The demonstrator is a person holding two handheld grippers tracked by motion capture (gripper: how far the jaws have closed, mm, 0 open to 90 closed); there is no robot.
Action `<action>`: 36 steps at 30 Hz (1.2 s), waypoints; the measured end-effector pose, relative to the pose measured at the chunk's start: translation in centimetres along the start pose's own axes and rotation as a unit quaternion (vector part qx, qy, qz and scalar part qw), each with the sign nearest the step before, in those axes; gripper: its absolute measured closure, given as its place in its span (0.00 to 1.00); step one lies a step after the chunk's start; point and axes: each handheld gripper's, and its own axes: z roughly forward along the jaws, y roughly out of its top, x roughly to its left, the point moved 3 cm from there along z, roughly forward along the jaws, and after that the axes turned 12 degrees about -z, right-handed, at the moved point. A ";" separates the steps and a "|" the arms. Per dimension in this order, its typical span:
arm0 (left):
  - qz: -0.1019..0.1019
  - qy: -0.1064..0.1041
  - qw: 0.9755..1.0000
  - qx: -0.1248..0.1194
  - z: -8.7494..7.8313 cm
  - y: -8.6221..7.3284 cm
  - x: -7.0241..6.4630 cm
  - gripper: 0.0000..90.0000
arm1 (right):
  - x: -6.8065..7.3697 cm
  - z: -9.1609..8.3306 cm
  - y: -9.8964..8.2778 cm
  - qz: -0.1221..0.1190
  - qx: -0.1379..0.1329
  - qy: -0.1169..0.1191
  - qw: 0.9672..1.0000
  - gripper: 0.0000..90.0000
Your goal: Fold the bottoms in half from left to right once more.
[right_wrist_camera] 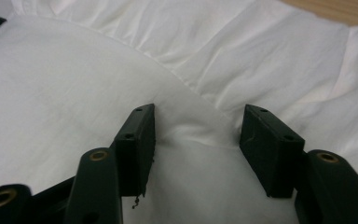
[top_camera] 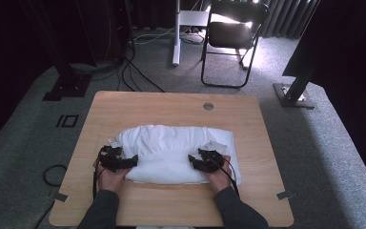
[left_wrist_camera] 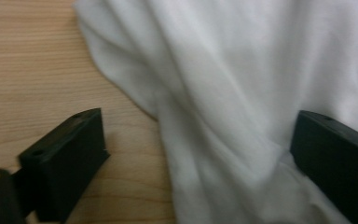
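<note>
High view, nearest first: two sleeved forearms come up to the cloth point(top_camera: 171, 152), a white folded garment lying just toward the person from the middle of the table point(top_camera: 181, 102). The left gripper point(top_camera: 119, 161) sits at the cloth's left edge and the right gripper point(top_camera: 205, 161) on its right part, both on the near side. In the left gripper view the jaws stand wide apart, one over bare wood left of the cloth point(left_wrist_camera: 242, 93) and one over the fabric, with a ridge of fabric between them but nothing pinched. In the right gripper view the jaws are parted with a low bunch of cloth point(right_wrist_camera: 191, 70) between them; they flank it, and whether the pads press on it cannot be told. By the look of it, a fold is being made or smoothed, and the left side has been let go. The next move likely calls for the left jaws to close on the near left edge before both hands lift together. Which garment it is, and its far hem behind the hump, stay hard to make out. Beyond the cloth, past the table, stands a chair point(top_camera: 233, 33) on grey carpet.
</note>
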 end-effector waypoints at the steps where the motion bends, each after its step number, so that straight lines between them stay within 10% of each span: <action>1: 0.005 -0.006 1.000 -0.001 -0.1 0.0 -0.2 0.10 | 0.0 -0.2 0.3 0.000 -0.007 -0.001 1.000 0.47; 5: 0.028 -0.024 0.999 0.000 -0.3 -0.3 -1.4 0.30 | 0.1 -1.0 2.1 -0.002 -0.045 0.001 0.999 0.47; 11: 0.016 -0.076 0.997 0.017 -0.6 -0.2 -1.4 0.90 | 0.5 1.5 2.8 -0.024 -0.003 0.007 1.000 0.44; 14: -0.002 -0.104 0.995 -0.005 -1.6 0.7 -0.8 0.92 | 0.8 2.6 2.1 -0.033 0.015 0.008 0.999 0.44; 17: -0.023 -0.149 0.987 -0.050 -4.1 2.5 -0.4 0.93 | 0.8 3.5 1.6 -0.030 0.026 0.014 0.999 0.45; 26: 0.026 -0.217 0.969 -0.115 -8.3 7.2 -4.5 0.93 | 2.3 5.4 2.4 -0.036 0.026 0.023 0.999 0.47; 29: 0.047 -0.250 0.959 -0.125 -8.9 8.3 -7.2 0.93 | 3.9 7.0 3.6 -0.030 0.018 0.035 0.999 0.47; 36: 0.093 -0.234 0.961 -0.115 -7.9 8.3 -9.7 0.93 | 6.5 6.8 5.8 -0.022 -0.015 0.108 0.994 0.45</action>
